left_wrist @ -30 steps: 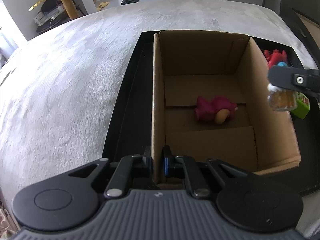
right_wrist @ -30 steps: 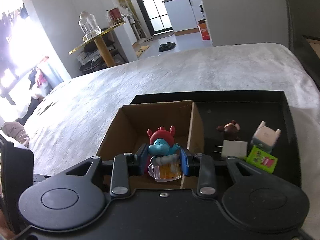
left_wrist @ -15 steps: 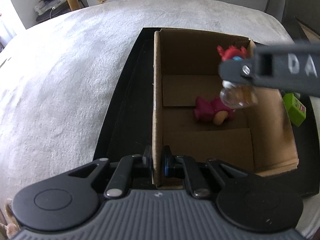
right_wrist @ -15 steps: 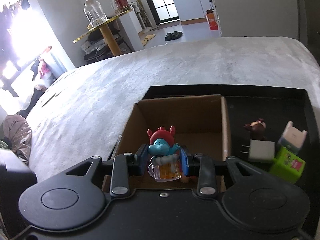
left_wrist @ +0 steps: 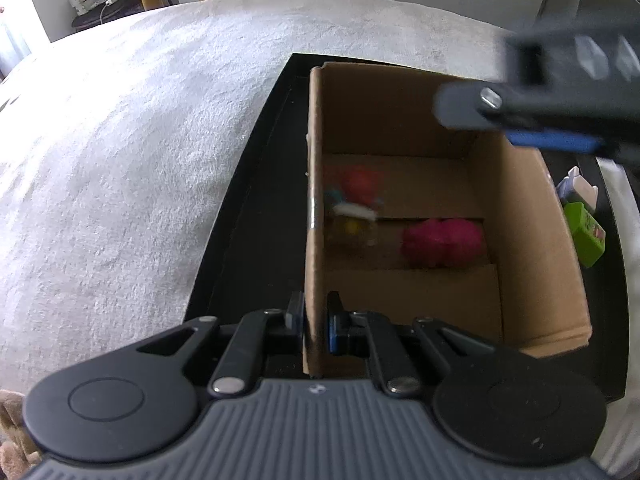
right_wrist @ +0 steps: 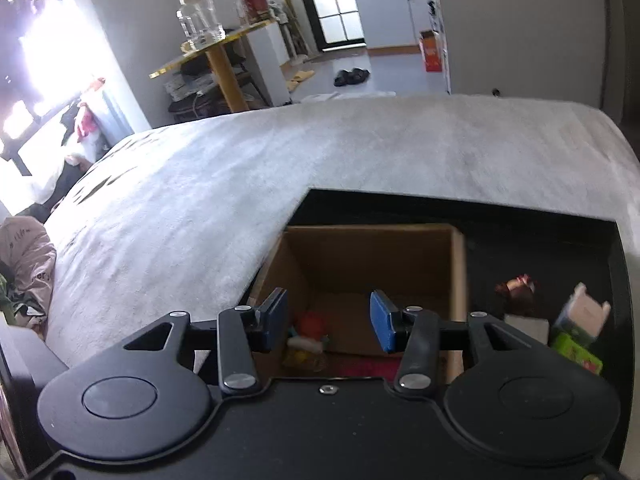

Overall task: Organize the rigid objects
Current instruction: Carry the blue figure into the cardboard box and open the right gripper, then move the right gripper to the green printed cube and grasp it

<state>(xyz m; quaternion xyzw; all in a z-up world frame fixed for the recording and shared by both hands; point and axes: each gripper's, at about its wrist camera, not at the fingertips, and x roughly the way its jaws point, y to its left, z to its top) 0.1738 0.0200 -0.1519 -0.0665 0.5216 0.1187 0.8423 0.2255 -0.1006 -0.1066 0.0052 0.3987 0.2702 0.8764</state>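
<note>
On a black tray (left_wrist: 248,216) set on a pale plush cover (left_wrist: 120,152) stands an open cardboard box (left_wrist: 528,240). The left gripper (left_wrist: 316,320) is clenched on the box's near-left wall. The right gripper (right_wrist: 328,320) hangs over the box with its jaws opening and nothing between them. Below it, inside the box by the left wall, is a blurred toy (left_wrist: 356,204), seemingly a red-capped figure with a yellow mug. A pink toy (left_wrist: 442,240) lies beside it on the box floor. A green block (left_wrist: 586,232) sits on the tray outside the right wall.
</note>
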